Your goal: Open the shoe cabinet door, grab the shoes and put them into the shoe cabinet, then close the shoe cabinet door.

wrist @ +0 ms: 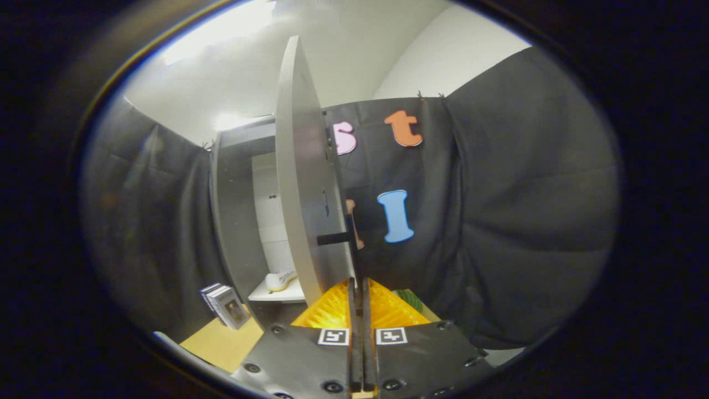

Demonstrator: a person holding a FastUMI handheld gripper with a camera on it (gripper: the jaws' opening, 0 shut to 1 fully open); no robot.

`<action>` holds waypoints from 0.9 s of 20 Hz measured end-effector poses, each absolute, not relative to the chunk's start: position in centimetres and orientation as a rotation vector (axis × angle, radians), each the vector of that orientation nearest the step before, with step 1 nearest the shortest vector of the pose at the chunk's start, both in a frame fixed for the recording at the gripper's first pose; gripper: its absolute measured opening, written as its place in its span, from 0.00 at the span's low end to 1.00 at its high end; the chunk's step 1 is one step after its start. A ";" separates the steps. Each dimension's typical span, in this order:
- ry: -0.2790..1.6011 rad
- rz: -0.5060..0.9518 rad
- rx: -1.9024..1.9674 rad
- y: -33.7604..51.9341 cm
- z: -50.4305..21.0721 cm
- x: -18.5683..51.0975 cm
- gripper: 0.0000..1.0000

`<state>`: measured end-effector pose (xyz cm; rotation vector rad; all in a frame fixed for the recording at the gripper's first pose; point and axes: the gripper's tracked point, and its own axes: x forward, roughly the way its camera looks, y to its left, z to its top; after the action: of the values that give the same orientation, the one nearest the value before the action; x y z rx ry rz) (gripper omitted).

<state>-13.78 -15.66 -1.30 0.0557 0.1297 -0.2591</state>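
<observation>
The grey shoe cabinet (pixel 238 221) stands ahead to the left with its door (pixel 302 183) swung open, seen almost edge-on just ahead of my fingers. A thin dark handle (pixel 350 238) runs down the door's outer face on a short stub. My gripper (pixel 358 288) is shut on the lower end of that handle, fingers pressed close together around it. Inside the cabinet a light-coloured shoe (pixel 279 281) lies on a white shelf (pixel 277 295), to the left of the door.
A small stack of boxes or books (pixel 226 306) leans on the wooden surface (pixel 221 343) left of the cabinet's base. Something green (pixel 411 300) peeks out right of my fingers. Black cloth walls the booth on both sides.
</observation>
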 end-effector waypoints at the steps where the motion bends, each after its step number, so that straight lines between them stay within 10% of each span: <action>1: 0.120 -0.287 0.055 -16.8 -1.0 -13.5 0.04; 18: 0.044 -0.147 -0.037 -15.7 0.5 -13.9 0.03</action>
<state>-13.89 -15.69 0.49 -0.0373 0.0444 -0.1471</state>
